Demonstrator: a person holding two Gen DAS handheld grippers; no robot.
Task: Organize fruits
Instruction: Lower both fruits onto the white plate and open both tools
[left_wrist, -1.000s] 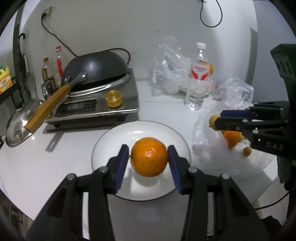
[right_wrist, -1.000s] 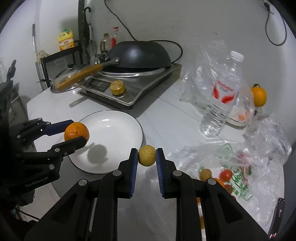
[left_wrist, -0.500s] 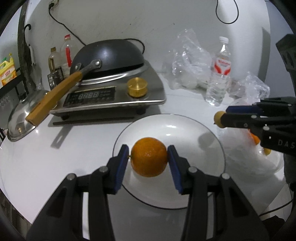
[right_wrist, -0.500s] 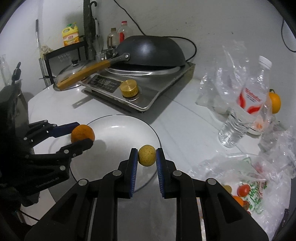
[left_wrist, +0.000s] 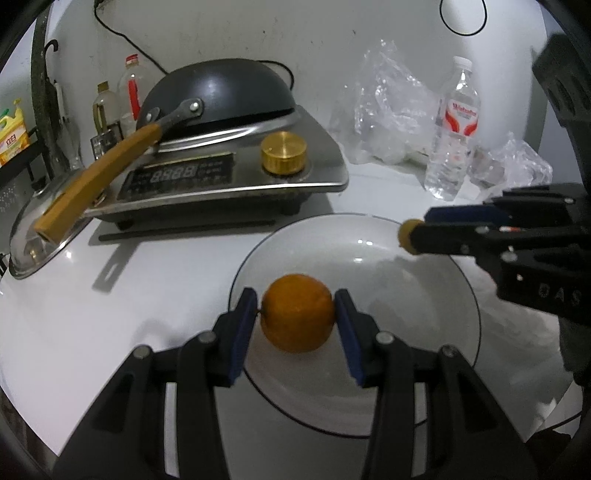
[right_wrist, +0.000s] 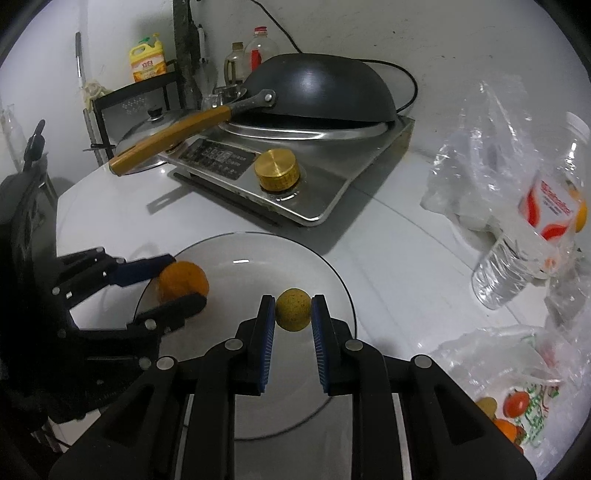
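Two grippers hang over the white plate (left_wrist: 436, 295) near the bench's front edge. The left gripper (left_wrist: 297, 319) clamps an orange (left_wrist: 297, 317) above the plate's left part; the right gripper (right_wrist: 293, 310) pinches a small yellow speckled fruit (right_wrist: 293, 309) above its right part. Behind stands the cooker (right_wrist: 332, 184) with an upturned wok (right_wrist: 317, 88); a fruit bag (right_wrist: 517, 387) lies front right.

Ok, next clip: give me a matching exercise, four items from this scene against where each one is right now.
Things:
1. orange
2. small yellow fruit
3. black wok
4. water bottle

Places:
A. upside down on the steel cooker
B. standing by the crumpled plastic bags
C. gripped in the left tool, over the white plate
D. gripped in the right tool

Pairs: 1-C, 2-D, 3-A, 4-B
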